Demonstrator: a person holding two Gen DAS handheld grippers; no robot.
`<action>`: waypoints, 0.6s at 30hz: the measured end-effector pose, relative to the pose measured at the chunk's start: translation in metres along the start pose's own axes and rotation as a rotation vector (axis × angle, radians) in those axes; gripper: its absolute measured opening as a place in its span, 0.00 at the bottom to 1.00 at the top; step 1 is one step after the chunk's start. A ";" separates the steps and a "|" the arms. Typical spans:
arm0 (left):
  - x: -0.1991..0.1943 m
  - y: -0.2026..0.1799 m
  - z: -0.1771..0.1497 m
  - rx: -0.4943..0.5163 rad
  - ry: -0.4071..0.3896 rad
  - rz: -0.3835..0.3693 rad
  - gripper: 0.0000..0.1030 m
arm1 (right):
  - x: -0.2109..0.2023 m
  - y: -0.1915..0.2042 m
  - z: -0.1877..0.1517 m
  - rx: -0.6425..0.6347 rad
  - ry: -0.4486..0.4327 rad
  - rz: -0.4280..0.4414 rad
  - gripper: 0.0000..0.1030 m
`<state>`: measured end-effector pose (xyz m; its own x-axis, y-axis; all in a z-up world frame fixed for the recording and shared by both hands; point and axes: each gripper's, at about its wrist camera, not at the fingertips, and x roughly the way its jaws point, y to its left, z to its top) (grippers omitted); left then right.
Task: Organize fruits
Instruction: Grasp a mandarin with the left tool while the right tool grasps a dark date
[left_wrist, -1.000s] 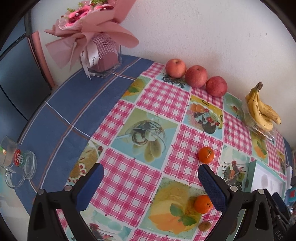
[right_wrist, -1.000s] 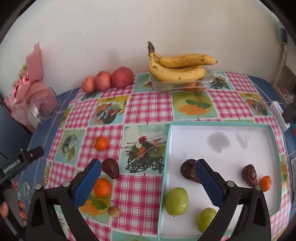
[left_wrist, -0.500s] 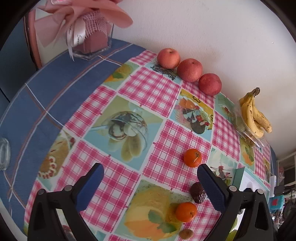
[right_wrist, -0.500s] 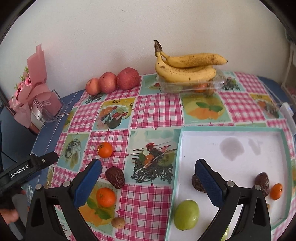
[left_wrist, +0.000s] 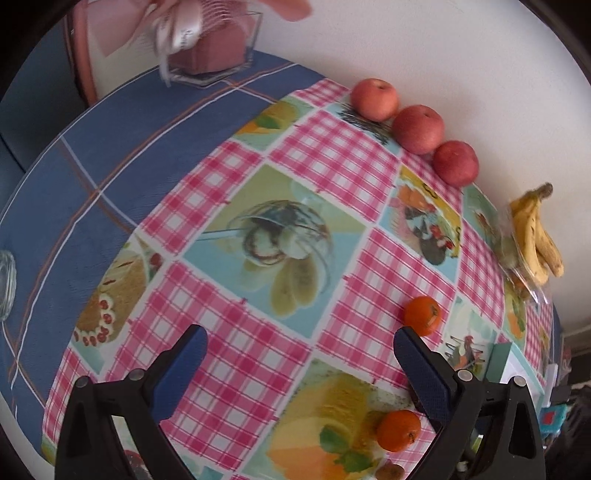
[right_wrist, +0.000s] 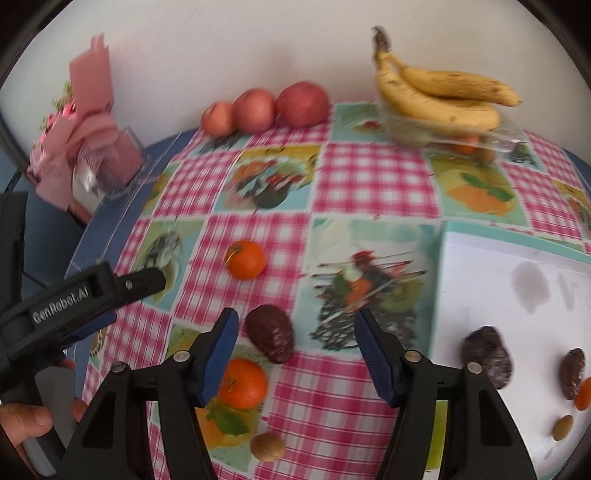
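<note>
In the right wrist view my right gripper (right_wrist: 295, 332) is open and empty, with a dark brown avocado (right_wrist: 270, 338) on the tablecloth between its fingers. A mandarin (right_wrist: 246, 259) lies beyond it, another mandarin (right_wrist: 242, 383) by the left finger, a small brown nut (right_wrist: 267, 446) below. The white tray (right_wrist: 480, 258) at right holds a dark avocado (right_wrist: 487, 356) and small fruits. My left gripper (right_wrist: 144, 282) shows at the left. In the left wrist view the left gripper (left_wrist: 299, 350) is open and empty above the cloth; two mandarins (left_wrist: 423, 315) (left_wrist: 399, 430) lie by its right finger.
Three red apples (left_wrist: 417, 129) line the wall; they also show in the right wrist view (right_wrist: 266, 107). Bananas (right_wrist: 439, 96) rest on a clear box at the back right. A pink bouquet in a glass vase (right_wrist: 92, 155) stands at the left. A glass mug (left_wrist: 5, 284) sits at the table's left edge.
My right gripper has moved left and down off the tray, to the avocado on the cloth, and narrowed its opening. My left gripper has advanced over the cloth and tilted.
</note>
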<state>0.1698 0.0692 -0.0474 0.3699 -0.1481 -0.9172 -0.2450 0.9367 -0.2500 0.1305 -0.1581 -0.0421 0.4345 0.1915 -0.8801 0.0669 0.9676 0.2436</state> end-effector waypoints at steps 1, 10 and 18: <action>0.000 0.003 0.001 -0.010 0.000 0.001 0.99 | 0.003 0.003 -0.001 -0.010 0.009 0.002 0.63; 0.002 0.012 0.001 -0.034 0.018 -0.007 0.99 | 0.032 0.015 -0.008 -0.044 0.066 -0.001 0.50; 0.000 0.006 -0.004 -0.041 0.045 -0.046 0.99 | 0.030 0.009 -0.009 -0.007 0.051 0.028 0.36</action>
<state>0.1649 0.0738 -0.0504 0.3415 -0.2054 -0.9172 -0.2652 0.9151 -0.3037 0.1360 -0.1422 -0.0700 0.3899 0.2270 -0.8925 0.0490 0.9627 0.2662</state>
